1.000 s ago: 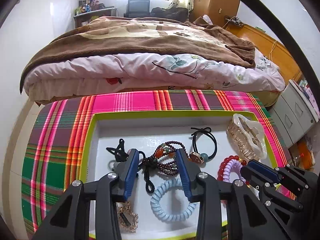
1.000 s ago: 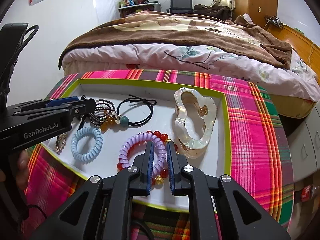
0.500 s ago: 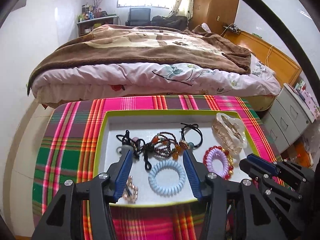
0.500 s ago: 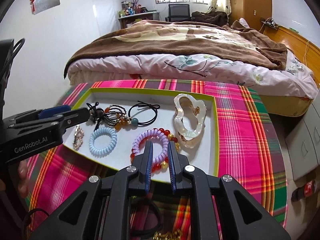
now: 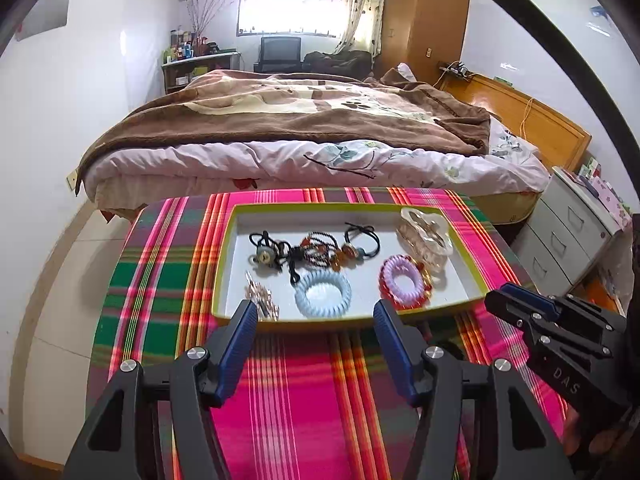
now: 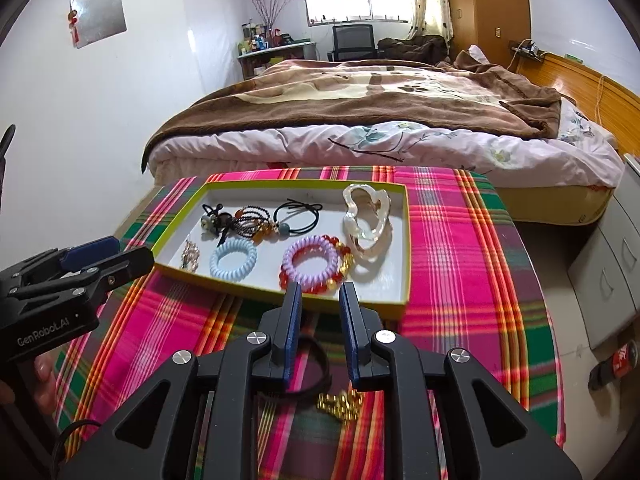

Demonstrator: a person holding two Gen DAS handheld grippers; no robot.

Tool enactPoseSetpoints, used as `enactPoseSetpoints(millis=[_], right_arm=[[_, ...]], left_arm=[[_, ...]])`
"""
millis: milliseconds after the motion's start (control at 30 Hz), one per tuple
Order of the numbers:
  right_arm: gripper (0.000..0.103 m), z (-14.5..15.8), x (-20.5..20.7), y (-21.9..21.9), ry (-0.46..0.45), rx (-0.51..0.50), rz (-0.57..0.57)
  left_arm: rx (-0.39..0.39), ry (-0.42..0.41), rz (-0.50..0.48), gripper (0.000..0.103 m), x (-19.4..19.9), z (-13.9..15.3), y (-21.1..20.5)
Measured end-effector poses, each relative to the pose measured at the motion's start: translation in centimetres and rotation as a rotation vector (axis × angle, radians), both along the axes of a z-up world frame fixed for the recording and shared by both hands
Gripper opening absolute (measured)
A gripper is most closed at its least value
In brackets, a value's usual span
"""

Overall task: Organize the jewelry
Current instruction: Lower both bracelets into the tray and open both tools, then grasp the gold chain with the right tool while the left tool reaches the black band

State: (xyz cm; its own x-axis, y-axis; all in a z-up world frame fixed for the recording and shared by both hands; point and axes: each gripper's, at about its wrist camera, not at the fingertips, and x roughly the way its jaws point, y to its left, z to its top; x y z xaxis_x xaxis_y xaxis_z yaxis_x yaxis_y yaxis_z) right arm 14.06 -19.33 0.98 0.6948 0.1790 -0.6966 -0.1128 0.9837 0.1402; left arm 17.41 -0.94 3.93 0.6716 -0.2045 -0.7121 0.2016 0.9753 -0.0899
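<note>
A green-rimmed white tray (image 5: pixel 222 272) (image 6: pixel 407 248) lies on the plaid cloth. In it are a light blue spiral tie (image 5: pixel 303 294) (image 6: pixel 216 260), a purple spiral tie (image 5: pixel 387 280) (image 6: pixel 289 262) on red and gold beads, beaded bracelets (image 5: pixel 320 250) (image 6: pixel 250 220), a clear hair claw (image 5: pixel 416 236) (image 6: pixel 350 222) and a gold clip (image 5: pixel 262 296) (image 6: pixel 191 254). My left gripper (image 5: pixel 314 312) (image 6: pixel 132 254) hovers at the tray's near rim, its jaws opening with nothing between them. My right gripper (image 6: pixel 320 288) (image 5: pixel 496 296) is opening too, empty. Under it on the cloth lie a black hair tie (image 6: pixel 316 364) and gold beads (image 6: pixel 340 402).
The plaid-covered table (image 5: pixel 160 280) stands against a bed (image 5: pixel 300 152). Grey drawers (image 5: pixel 568 240) stand at the right, with a bottle (image 6: pixel 616 364) on the floor beside them. A person's fingers (image 6: pixel 40 372) hold the left gripper's handle.
Both grippers have drawn back and up from over the tray to its near rim. The left jaws have spread wider and the right jaws have parted. A black tie and gold beads now show below the right gripper.
</note>
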Motion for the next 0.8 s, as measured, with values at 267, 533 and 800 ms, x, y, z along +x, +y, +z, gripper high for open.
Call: enactPoseSetpoints(millis=[267, 533, 800], right_arm=[[0.036, -1.1, -3.3, -2.2, -0.003, 0.019, -0.006], [0.047, -4.4, -4.1, -3.7, 0.062, 0.024, 0.019], [0.047, -6.9, -2.8, -2.1, 0.120, -0.021, 0.072]], left_arm=[[-0.011, -0.007, -0.007, 0.060, -3.8, -0.9, 0.5], [-0.062, 0.026, 0.010, 0.064, -5.6, -2.8, 2.0], [-0.066, 0.068, 0.028, 0.064, -5.9, -4.5, 2.8]])
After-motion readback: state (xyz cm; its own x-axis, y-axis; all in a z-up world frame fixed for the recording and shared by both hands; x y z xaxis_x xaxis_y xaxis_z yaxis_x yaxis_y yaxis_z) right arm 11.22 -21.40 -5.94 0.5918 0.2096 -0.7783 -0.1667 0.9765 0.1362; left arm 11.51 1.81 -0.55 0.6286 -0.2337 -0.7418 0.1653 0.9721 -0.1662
